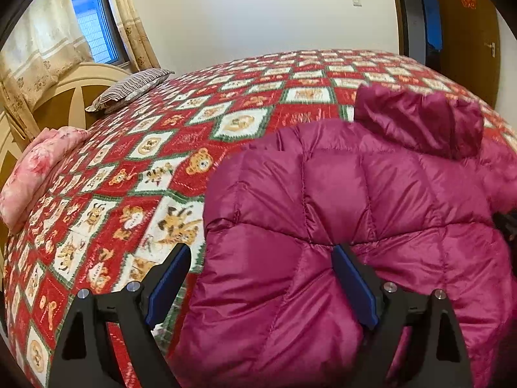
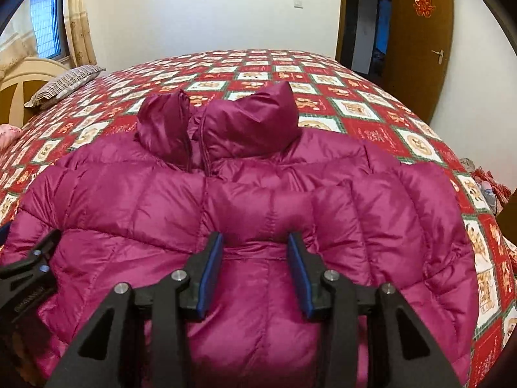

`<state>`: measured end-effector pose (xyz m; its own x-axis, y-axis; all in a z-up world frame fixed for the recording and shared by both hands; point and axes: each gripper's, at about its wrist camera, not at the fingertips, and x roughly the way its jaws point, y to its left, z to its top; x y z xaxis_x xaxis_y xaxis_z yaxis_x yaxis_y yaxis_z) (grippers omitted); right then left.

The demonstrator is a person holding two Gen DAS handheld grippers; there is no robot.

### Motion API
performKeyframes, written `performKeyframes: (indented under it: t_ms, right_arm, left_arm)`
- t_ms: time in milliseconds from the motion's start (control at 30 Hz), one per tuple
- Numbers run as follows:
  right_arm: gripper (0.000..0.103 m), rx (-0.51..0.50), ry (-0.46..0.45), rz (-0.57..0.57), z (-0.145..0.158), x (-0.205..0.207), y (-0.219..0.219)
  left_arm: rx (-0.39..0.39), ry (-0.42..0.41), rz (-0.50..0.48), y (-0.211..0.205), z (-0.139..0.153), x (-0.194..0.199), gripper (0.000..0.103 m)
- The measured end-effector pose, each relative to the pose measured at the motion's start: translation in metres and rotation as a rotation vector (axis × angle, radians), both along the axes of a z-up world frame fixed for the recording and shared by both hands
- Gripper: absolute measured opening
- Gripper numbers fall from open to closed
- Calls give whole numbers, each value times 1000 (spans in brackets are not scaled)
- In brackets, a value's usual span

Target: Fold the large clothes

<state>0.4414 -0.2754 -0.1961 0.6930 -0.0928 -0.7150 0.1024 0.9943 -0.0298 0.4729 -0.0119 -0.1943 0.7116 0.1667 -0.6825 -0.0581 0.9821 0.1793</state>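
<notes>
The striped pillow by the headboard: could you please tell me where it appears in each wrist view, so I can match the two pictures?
Left wrist view: the striped pillow lies upper left, at the bed's far corner beside the headboard.
Right wrist view: the striped pillow lies at the far left edge, smaller, again against the headboard.
Shared landmark: the magenta puffer jacket's raised collar.

Left wrist view: close above the puffy magenta down jacket (image 1: 339,226), at its left edge, looking down and across the bed.
Right wrist view: close above the jacket's middle, facing its collar.
Both see: jacket, red patchwork quilt (image 2: 371,103), striped pillow (image 1: 132,89).
</notes>
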Motion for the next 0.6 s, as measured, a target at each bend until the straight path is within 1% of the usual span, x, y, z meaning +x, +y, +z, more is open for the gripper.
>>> performKeyframes:
  t_ms: [133, 200, 233, 300, 333, 400, 433, 467, 533, 600]
  right_arm:
    - [45, 16, -5, 0, 0, 0, -2]
    - [45, 16, -4, 1, 0, 0, -2]
    - [45, 22, -6, 0, 0, -1, -2]
    - [46, 46, -6, 1, 1, -2, -4]
    - [46, 58, 2, 6, 1, -1, -6]
    - [46, 56, 28, 26, 4, 1, -7]
    - [46, 52, 43, 44, 8, 3, -7]
    - [46, 56, 52, 54, 13, 5, -9]
    - [47, 99, 48, 47, 28, 14, -18]
    - [59, 153, 36, 7, 43, 28, -29]
  left_arm:
    - [-142, -101, 29, 5, 46, -6, 89]
    - [-168, -94, 28, -2, 58, 10, 89]
    - [-156, -72, 25, -8, 57, 22, 89]
    - [-114, -28, 40, -18, 45, 42, 89]
    - [-97, -8, 52, -23, 32, 50, 89]
    - [-69, 29, 66, -28, 8, 55, 89]
    - [-51, 22, 67, -29, -4, 52, 90]
    - [-41, 8, 68, -30, -8, 48, 90]
    - [-26, -5, 71, -32, -6, 46, 90]
    - [-10, -1, 74, -33, -8, 46, 90]
